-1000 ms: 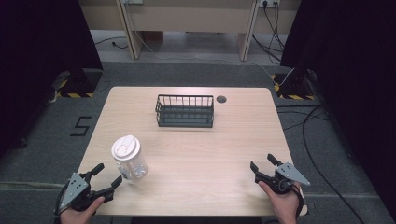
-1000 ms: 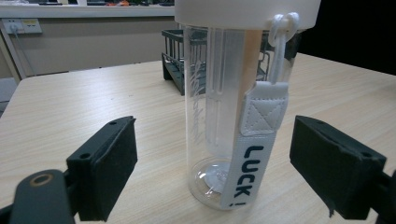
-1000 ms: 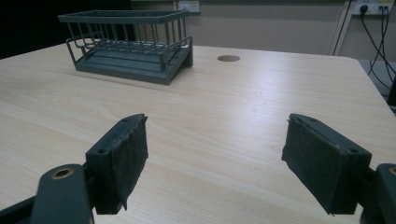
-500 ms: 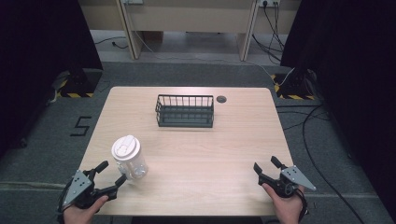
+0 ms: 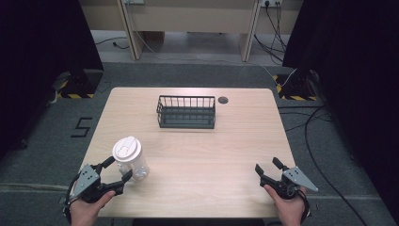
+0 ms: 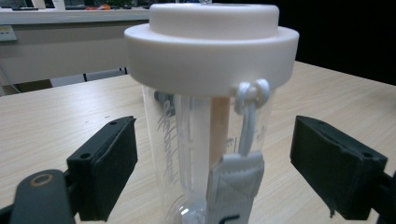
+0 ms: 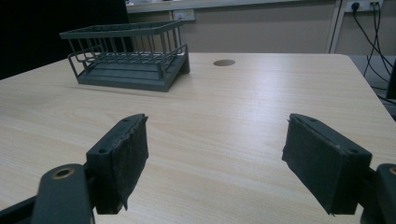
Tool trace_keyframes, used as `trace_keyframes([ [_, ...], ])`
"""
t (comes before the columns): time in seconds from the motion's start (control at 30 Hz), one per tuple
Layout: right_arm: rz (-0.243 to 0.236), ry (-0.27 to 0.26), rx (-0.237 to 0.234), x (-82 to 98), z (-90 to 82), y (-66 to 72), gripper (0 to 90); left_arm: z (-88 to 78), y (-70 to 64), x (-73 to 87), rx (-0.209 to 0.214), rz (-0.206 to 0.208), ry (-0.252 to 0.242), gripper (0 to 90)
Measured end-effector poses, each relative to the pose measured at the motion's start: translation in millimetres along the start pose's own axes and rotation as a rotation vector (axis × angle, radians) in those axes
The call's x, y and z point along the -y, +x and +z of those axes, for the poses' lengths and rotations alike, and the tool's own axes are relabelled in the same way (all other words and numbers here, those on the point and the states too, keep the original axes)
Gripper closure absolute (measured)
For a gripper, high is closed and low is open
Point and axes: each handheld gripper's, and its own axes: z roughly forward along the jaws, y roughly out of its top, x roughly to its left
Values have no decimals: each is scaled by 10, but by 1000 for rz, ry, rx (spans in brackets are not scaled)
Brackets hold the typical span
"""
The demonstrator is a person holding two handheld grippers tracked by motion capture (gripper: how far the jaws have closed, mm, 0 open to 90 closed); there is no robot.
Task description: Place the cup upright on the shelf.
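The left claw (image 6: 215,182) is wide open, with one pad on each side of the clear cup (image 6: 210,116) and a gap on both sides — not touching yet. The cup stands upright near the front left of the counter (image 5: 226,155), its white lid (image 5: 126,149) on. I think the claw should close slowly, low on the cup's body under the lid. The counter edge is close behind, so pull gently. The right claw (image 5: 267,168) is open too, holding nothing — lots of bare room lies toward the wire basket (image 5: 187,112).
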Motion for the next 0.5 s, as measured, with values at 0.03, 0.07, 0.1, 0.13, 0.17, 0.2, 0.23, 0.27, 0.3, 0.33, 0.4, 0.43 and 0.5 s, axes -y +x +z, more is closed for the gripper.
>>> trace_keyframes([
  [0.03, 6, 0, 0, 0, -2, 0, 221, 34, -1, -18, 3, 4, 0, 143],
  [0.07, 7, -1, -1, -1, -2, 0, 221, 52, -2, -21, 5, 3, 1, 143],
  [0.1, 8, -1, -2, -2, -3, -1, 221, 71, -2, -19, 7, 4, 3, 143],
  [0.13, 10, -2, -2, -3, -2, -1, 221, 92, -4, -13, 9, 5, 6, 143],
  [0.17, 11, -2, -2, -3, -1, -1, 221, 114, -7, -5, 10, 2, 9, 143],
  [0.2, 10, -1, -2, -3, 0, -1, 221, 135, -9, 5, 7, 0, 14, 138],
  [0.23, 10, -1, -2, -2, 0, -1, 221, 135, -9, 5, 7, 0, 14, 135],
  [0.27, 10, -1, -2, -1, 1, 0, 221, 170, -8, 23, 2, -6, 18, 134],
  [0.3, 10, -2, -2, -1, 2, 1, 220, 183, -4, 30, 2, -7, 21, 134],
  [0.33, 10, 0, -1, -2, 1, 1, 220, 194, -1, 34, 1, -4, 25, 134],
  [0.4, 11, 2, -1, 0, 3, -1, 219, 208, 3, 38, 2, -3, 28, 136],
  [0.43, 11, 3, -1, 2, 5, -2, 219, 229, 12, 43, 3, -1, 35, 138],
  [0.5, 13, 4, -3, 7, 11, -3, 219, 255, 20, 58, 4, 1, 42, 140],
])
